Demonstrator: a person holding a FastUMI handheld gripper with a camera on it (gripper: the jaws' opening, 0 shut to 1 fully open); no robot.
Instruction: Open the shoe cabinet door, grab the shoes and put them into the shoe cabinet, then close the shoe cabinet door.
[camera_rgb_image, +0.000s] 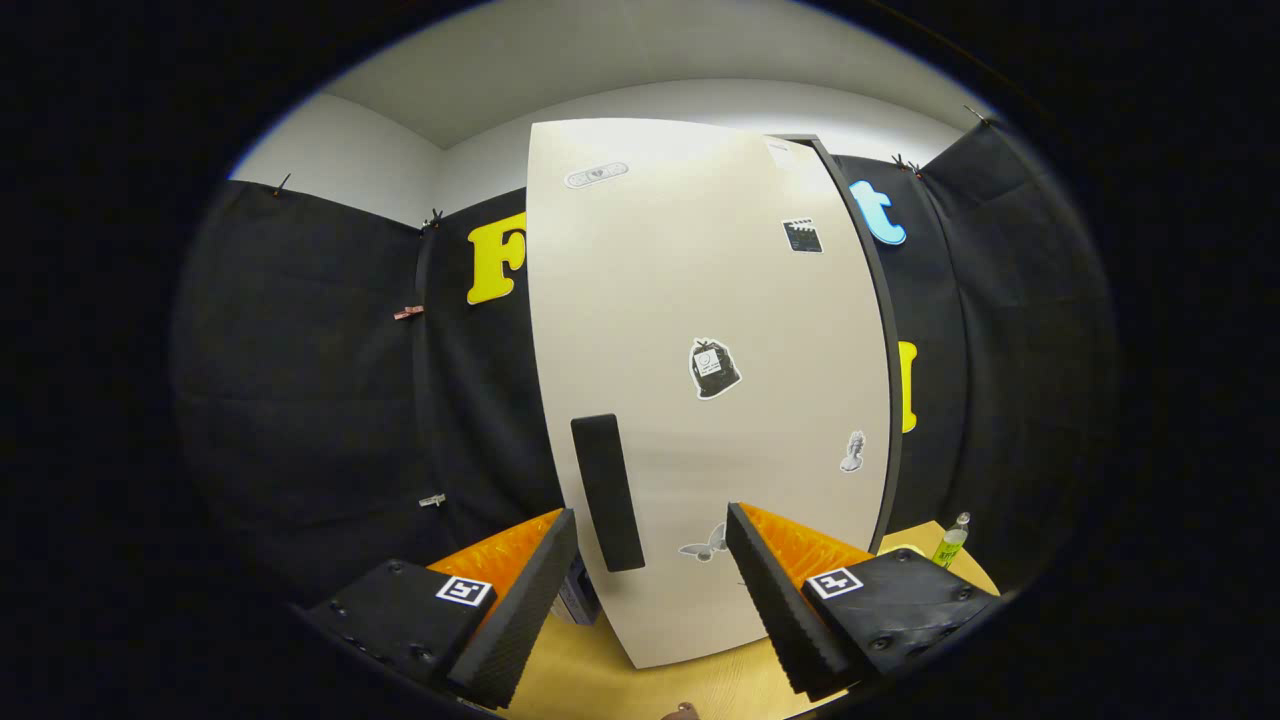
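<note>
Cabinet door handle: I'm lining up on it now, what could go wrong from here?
The hand-held gripper is open, the handle just ahead between its fingers but nearer one of them. Closing now might catch only its edge and slip.

The door looks shut or barely ajar; a skewed pull could shift the cabinet on the table.

The bottle stands beside the cabinet and might tip.

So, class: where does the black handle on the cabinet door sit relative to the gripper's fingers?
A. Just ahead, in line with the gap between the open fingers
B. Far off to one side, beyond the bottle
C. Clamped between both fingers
A: the handle stands on the door ahead of the open gripper, and neither finger touches it.
</note>
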